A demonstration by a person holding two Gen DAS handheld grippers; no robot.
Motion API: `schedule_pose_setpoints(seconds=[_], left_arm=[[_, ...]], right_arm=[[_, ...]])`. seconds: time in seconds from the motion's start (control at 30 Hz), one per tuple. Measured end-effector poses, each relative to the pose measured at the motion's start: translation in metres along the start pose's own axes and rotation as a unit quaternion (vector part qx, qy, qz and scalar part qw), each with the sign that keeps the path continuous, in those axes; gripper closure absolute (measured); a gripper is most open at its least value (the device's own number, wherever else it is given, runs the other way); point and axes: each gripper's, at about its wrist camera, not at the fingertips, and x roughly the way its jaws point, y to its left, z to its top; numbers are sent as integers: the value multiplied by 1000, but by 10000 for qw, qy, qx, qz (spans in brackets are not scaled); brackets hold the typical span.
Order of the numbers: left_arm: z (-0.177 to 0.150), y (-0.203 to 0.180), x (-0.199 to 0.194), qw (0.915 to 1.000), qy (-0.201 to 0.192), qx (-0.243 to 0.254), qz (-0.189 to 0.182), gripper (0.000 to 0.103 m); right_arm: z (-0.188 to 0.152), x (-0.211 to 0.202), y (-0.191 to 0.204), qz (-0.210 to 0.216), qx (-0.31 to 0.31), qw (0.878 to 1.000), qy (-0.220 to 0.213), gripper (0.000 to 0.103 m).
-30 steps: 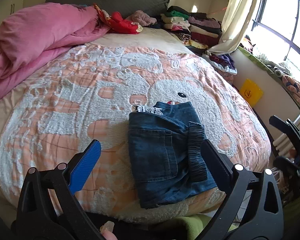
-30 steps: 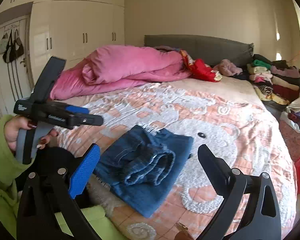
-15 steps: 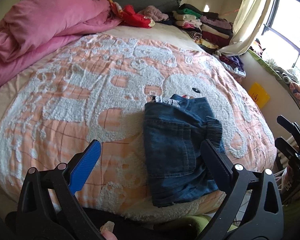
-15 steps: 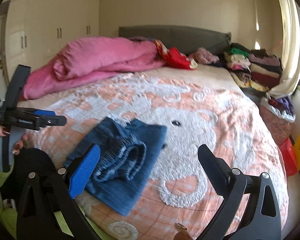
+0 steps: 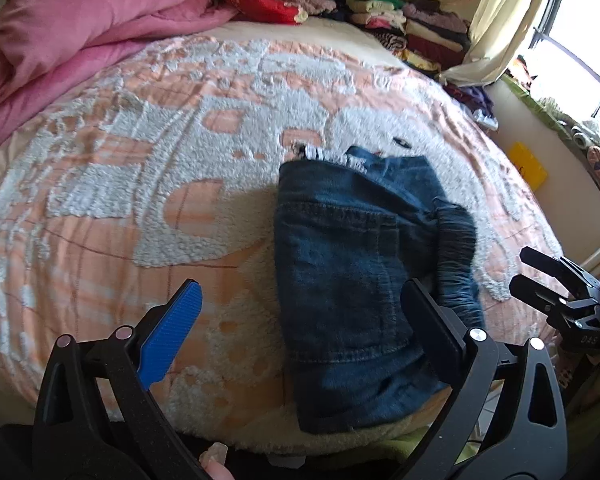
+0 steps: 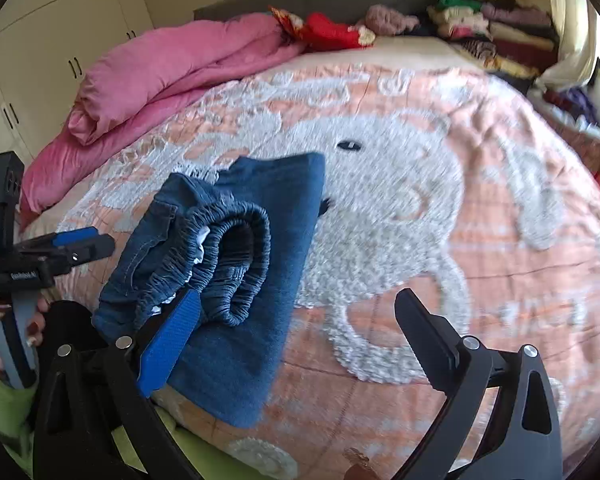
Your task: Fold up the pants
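In the left wrist view, the left tool is hovering over the near edge of the bed with its fingers spread wide and nothing between them. The pants are lying folded into a compact denim rectangle near that edge, pocket side up, with the elastic waistband bunched along the right side. The right tool is showing at the far right, off the bed and clear of the cloth; how its jaws stand cannot be told from here. In the right wrist view, the right tool is also gaping open and holding nothing, angled past the pants, whose waistband is curling up as a loose roll on top. The left tool is sitting at the left in a hand. Both being empty and apart from the cloth probably means the fold is finished or nearly so. No containers are in view; stacked clothes are resting at the bed's far corner.
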Motion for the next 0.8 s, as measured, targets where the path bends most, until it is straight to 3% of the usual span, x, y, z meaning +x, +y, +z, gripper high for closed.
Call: schedule_pose_setpoints(seconds=[0.07,0.13,0.3,0.43,0.73,0.8], left_arm=[[0,-1,8,10000,70,1,-42,10],[1,0,17,9999,143,-2,12,10],[4,-1,35,9996,271,-31,-113,10],[5,-3,46,9991,356,-56,-223,11],[8,-13,55,9991,246,-2,-352,36],[8,-15,55,9992,223,27,-341,43]], right_arm=[[2,10,-1,128,77,9998,117,20],[3,19,-1,247,146,9993,222,21],[7,39,-1,485,258,9976,427,34],[9,50,0,604,258,9965,518,35],[12,65,2,865,195,9950,451,33],[12,67,3,909,140,9949,424,44]])
